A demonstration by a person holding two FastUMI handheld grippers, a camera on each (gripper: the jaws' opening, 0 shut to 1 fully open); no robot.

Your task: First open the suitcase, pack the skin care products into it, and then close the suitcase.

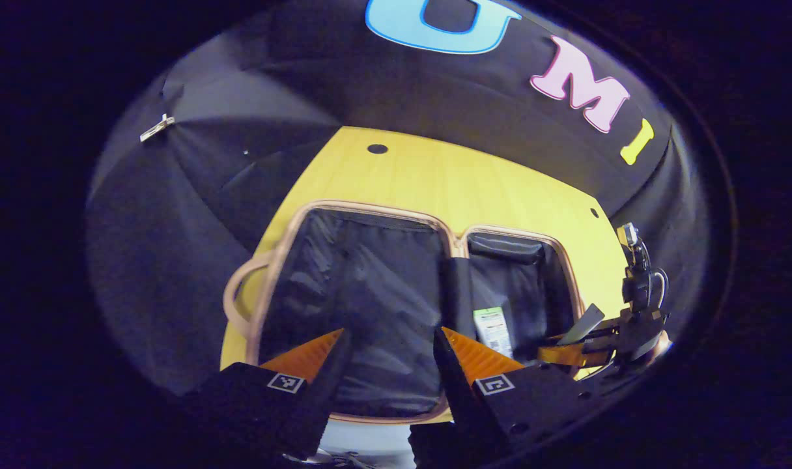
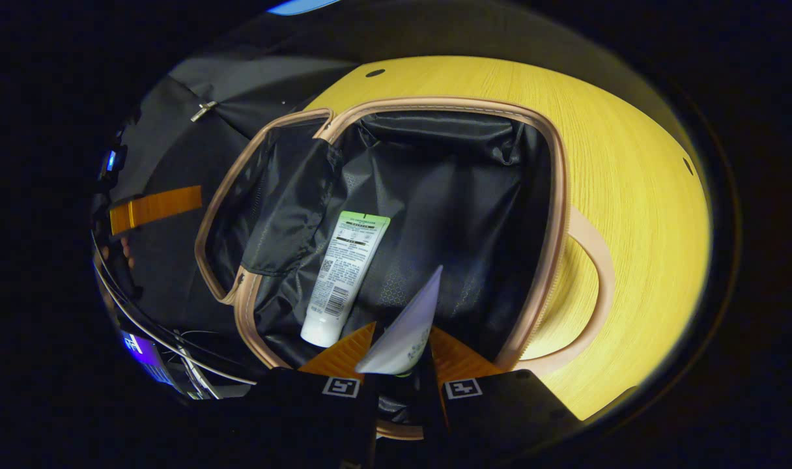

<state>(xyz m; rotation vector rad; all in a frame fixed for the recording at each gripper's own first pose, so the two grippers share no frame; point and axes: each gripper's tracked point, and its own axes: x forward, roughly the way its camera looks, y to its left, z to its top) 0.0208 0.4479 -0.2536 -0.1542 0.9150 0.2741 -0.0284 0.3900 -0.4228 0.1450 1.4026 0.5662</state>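
The right gripper (image 2: 396,355) is holding a pale, flat squeeze tube (image 2: 406,329) between its two fingers, and they are pinching it near its fat end. The tube's thin flat end is pointing up and forward, so its long side is running straight away from the fingers, over the open part of the suitcase. In the left gripper view this same tube (image 1: 581,324) is sticking out of the far gripper, just over the right edge of the case.

Just beside it, a little to the left, a white tube with a green end and small print (image 2: 344,277) is already lying on the black lining. Its long side is lying almost the same way as the held tube. To the right of it there is bare lining, so I think the held tube can go down there.

The black suitcase with a tan rim (image 2: 555,195) is lying open and flat on the yellow wooden table (image 2: 630,163). Its rim is a raised edge, so the tube has to drop inside it. The tan handle loop (image 2: 601,286) is lying outside the rim on the right.

The left gripper (image 1: 389,355) is spread wide, holding nothing, and hanging above the other half of the case (image 1: 363,280). That half is black lining only. It is the nearer one for folding the case shut afterwards.

Far back, the black cloth wall (image 1: 194,195) is standing close behind the table.
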